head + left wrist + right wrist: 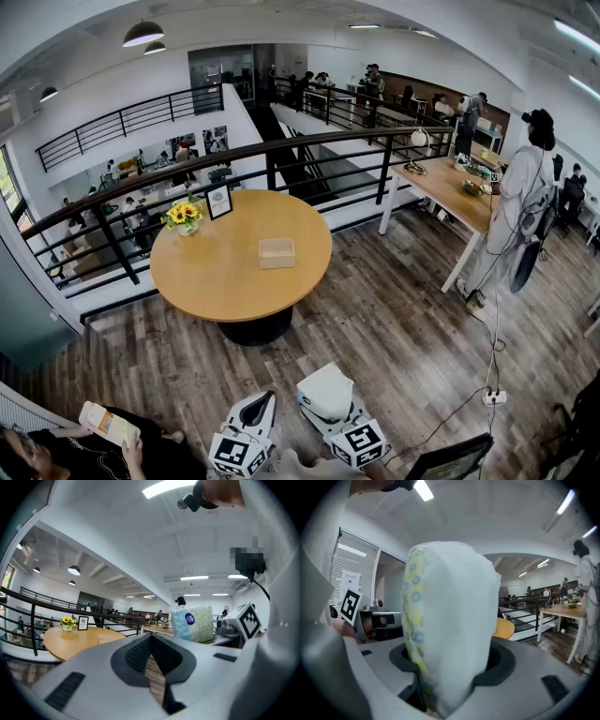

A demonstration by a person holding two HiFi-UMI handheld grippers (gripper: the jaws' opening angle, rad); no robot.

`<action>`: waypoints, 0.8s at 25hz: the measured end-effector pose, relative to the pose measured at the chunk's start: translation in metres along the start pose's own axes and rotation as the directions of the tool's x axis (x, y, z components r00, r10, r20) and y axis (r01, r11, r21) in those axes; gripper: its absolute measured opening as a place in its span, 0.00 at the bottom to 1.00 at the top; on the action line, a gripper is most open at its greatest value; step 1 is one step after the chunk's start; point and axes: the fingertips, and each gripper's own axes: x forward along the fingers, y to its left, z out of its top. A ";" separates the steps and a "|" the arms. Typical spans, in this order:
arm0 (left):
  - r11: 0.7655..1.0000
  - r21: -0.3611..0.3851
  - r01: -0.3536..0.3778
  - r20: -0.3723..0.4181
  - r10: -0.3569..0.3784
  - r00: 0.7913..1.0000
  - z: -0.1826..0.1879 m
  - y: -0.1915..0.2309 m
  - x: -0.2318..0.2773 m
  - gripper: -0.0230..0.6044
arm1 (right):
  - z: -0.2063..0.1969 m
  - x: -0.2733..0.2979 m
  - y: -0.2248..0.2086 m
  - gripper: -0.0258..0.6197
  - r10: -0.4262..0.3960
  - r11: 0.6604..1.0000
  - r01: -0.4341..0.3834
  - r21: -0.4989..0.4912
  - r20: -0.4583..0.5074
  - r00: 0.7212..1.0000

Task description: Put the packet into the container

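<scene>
One packet (325,387) grasped by right gripper (330,405) | left gripper (255,410) clenched, empty | container (277,253) inside table (211,277) rim, well apart

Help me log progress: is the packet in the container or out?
Out. The packet is clamped in the right gripper's jaws; the box sits far off on the round table.

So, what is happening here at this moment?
A person holds a gripper in each hand. The right gripper has its fingers closed on a soft tissue packet, held upright. The left gripper is shut and empty. The container sits on the round table further ahead; the packet is not yet in it.
</scene>
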 end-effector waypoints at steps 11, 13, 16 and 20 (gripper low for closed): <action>1.000 0.013 -0.003 0.015 0.003 1.000 0.005 -0.004 -0.010 0.04 | -0.002 -0.004 0.010 0.51 0.007 1.000 -0.007 -0.023 0.001 1.000; 1.000 0.027 -0.001 0.022 0.000 1.000 0.012 -0.002 -0.007 0.04 | 0.006 -0.003 0.010 0.51 0.015 0.999 -0.014 -0.034 0.009 1.000; 0.999 0.037 0.003 0.021 -0.004 1.000 0.017 -0.001 -0.001 0.04 | 0.013 -0.003 0.006 0.51 0.018 1.000 -0.017 -0.018 0.015 1.000; 0.999 0.055 0.004 0.010 -0.005 1.000 0.019 0.000 0.004 0.04 | 0.012 0.000 -0.001 0.51 0.015 1.000 -0.015 -0.017 0.010 1.000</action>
